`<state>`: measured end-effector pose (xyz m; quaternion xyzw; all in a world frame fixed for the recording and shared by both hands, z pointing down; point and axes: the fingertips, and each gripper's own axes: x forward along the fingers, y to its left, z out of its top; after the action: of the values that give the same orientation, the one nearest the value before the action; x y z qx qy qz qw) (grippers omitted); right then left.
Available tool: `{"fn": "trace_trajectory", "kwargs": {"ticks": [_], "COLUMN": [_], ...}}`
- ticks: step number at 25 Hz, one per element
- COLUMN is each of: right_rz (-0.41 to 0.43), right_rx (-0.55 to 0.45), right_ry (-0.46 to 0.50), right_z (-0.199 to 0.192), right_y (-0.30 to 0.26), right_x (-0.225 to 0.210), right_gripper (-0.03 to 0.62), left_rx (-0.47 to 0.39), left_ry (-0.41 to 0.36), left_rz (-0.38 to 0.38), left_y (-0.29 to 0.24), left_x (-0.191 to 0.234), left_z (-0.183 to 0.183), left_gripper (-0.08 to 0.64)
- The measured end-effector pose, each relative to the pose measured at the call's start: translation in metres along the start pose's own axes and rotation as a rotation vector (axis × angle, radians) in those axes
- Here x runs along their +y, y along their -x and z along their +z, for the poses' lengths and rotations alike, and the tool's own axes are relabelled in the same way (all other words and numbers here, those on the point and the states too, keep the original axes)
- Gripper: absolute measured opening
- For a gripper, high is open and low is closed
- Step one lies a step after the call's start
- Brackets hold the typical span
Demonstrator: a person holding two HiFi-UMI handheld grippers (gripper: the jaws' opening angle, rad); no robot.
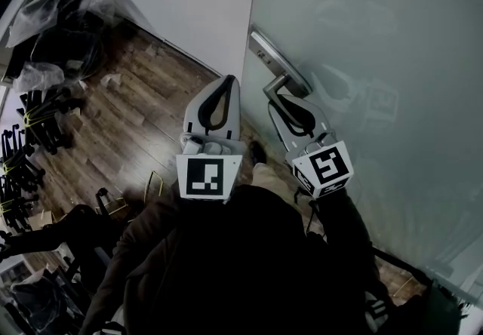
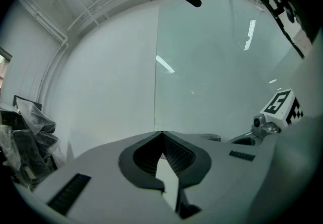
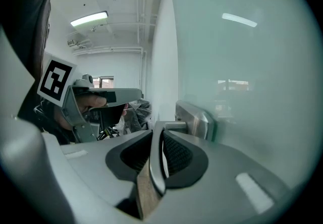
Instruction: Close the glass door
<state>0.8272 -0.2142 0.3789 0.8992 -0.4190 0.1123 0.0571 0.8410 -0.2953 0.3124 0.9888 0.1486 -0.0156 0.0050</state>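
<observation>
Head view: right gripper (image 1: 281,102) clamps metal lever (image 1: 272,87) on frosted glass door (image 1: 392,62); left gripper (image 1: 226,81) fully closed.

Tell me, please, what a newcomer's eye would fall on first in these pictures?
The right tool stands out first, clamped on the metal door handle of the frosted glass door at right. Beside it, the left tool is shut on nothing, and dark clutter lines the wooden floor at left.
</observation>
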Motion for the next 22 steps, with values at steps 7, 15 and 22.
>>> {"fn": "trace_trajectory", "kwargs": {"ticks": [7, 15, 22], "right_rz": [0.029, 0.066, 0.112], "right_rx": [-0.013, -0.014, -0.005], "right_ry": [0.018, 0.013, 0.012], "right_z": [0.003, -0.005, -0.004], "right_y": [-0.003, 0.006, 0.014], "right_x": [0.028, 0.055, 0.097], "right_gripper": [0.066, 0.066, 0.066], "left_rx": [0.047, 0.046, 0.063], "left_ry": [-0.012, -0.03, -0.048], "left_rz": [-0.017, 0.047, 0.148], "left_y": [0.044, 0.079, 0.128], "left_x": [0.017, 0.015, 0.015], "left_z": [-0.023, -0.021, -0.01], "left_gripper": [-0.003, -0.003, -0.003]}}
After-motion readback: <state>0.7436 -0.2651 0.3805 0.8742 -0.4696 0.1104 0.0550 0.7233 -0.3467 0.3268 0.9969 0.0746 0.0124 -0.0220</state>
